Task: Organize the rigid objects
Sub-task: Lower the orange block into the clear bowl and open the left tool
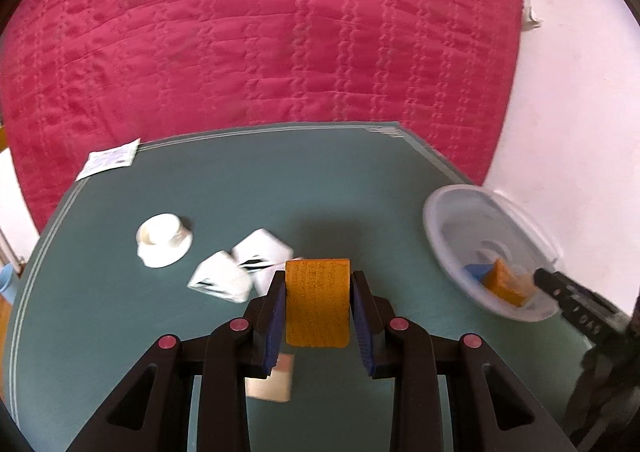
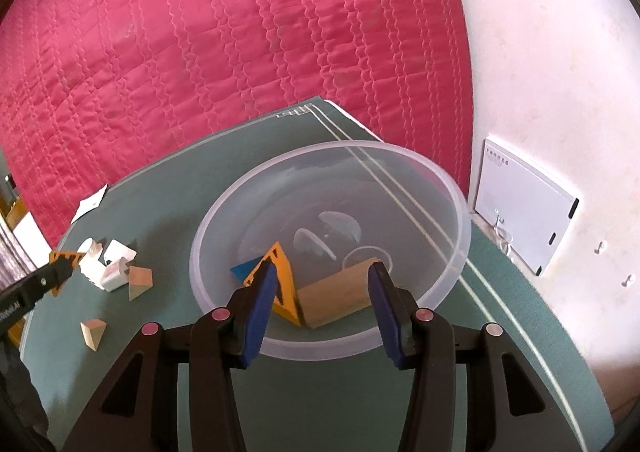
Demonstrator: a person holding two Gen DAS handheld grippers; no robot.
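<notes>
Only the right wrist view shows the clear plastic bowl's (image 2: 448, 188) inside — orange triangle block (image 2: 285, 272), blue piece (image 2: 245, 267), wooden block (image 2: 340, 300). Right gripper (image 2: 322, 292) tilts down over it, jaws spread, holding nothing. Left gripper (image 1: 318, 302) — angled down, pinching an orange wooden block (image 1: 317, 302) above the green mat (image 1: 340, 180).

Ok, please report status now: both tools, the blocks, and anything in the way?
Left tool shut on orange wooden block. Right tool open over clear plastic bowl, blocks inside. White cubes beside left tool.

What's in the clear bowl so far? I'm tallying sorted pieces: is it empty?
Not empty. The clear bowl holds a yellow triangular block, a blue piece and a plain wooden block.
</notes>
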